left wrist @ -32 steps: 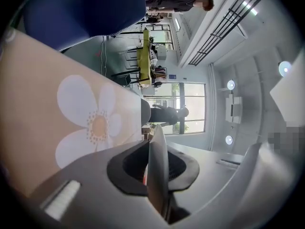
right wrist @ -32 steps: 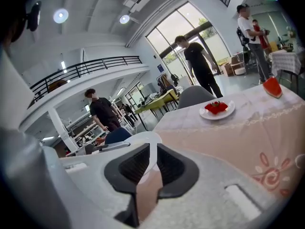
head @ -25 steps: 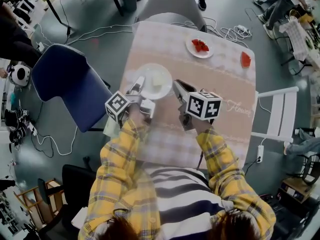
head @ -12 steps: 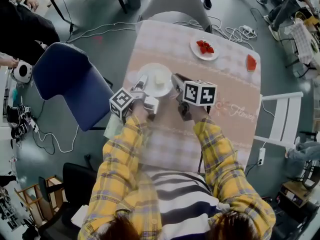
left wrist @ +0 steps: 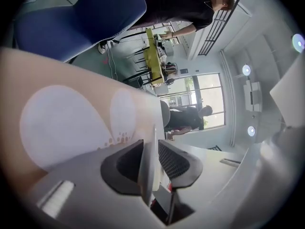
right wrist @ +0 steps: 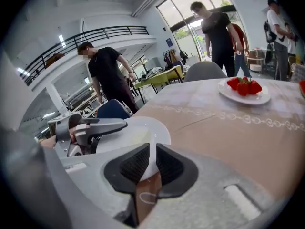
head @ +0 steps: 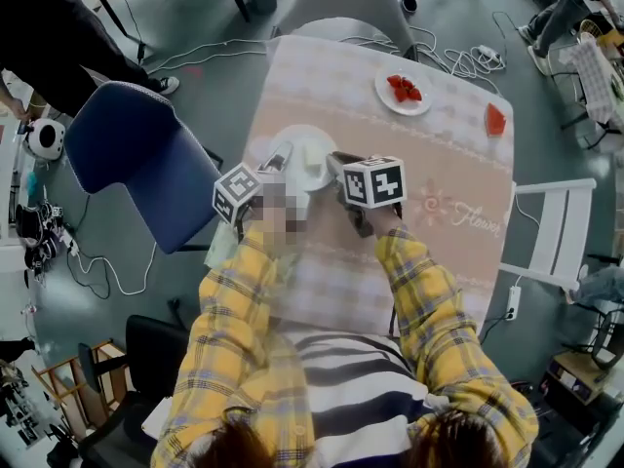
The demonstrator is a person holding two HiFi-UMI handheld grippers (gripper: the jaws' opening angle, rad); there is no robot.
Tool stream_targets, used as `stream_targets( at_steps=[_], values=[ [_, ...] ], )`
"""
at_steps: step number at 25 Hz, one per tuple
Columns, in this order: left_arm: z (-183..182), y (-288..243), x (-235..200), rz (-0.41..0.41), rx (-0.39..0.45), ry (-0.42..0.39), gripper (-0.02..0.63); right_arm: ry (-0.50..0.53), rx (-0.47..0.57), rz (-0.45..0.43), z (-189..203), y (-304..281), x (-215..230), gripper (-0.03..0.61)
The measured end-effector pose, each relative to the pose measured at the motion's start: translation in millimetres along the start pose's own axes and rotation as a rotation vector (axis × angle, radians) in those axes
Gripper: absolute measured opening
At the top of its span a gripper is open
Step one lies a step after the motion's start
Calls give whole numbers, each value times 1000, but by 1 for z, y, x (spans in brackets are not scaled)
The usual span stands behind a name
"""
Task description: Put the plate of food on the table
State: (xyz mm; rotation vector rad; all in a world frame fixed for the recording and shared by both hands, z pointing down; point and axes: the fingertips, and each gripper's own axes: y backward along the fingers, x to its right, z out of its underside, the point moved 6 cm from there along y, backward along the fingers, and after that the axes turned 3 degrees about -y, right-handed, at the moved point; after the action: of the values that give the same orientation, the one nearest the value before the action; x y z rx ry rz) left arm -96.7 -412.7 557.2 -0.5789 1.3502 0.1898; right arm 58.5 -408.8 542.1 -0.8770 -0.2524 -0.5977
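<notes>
A white plate (head: 295, 144) with a pale piece of food (head: 312, 154) lies on the pink tablecloth (head: 439, 174) near its left edge. My left gripper (head: 279, 160) is at the plate's left rim. Its jaws have just been opening, and the rim (left wrist: 148, 151) stands between the pads with a small gap. My right gripper (head: 337, 165) is shut on the plate's near right rim (right wrist: 151, 162). In the right gripper view the plate (right wrist: 138, 128) lies low over the cloth, with the left gripper (right wrist: 97, 125) across it.
A second plate with strawberries (head: 404, 89) stands at the table's far side, a red fruit slice (head: 496, 120) near the right edge. A blue chair (head: 127, 159) stands left, a grey chair (head: 341, 3) beyond, a white chair (head: 556, 227) right. People stand around.
Both grippers have sunk with the plate toward the tablecloth and shifted slightly away from me. The left jaws have parted. A person in dark clothes has come in at the far left.
</notes>
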Motion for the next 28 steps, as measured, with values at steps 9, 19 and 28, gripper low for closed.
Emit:
stream_targets(
  at_steps=[9,19,28],
  values=[
    [0,1,6,-68,-114,-106,152,50,-69,65,4,-5,1,-2],
    [-12,23,-1,-199,-106,-219,158,57,-58,75,0,-6,0,-2],
    [-14,32,-3,-292,-169,-438,153,73,-60,95,-1,-7,-4,-2]
  ],
)
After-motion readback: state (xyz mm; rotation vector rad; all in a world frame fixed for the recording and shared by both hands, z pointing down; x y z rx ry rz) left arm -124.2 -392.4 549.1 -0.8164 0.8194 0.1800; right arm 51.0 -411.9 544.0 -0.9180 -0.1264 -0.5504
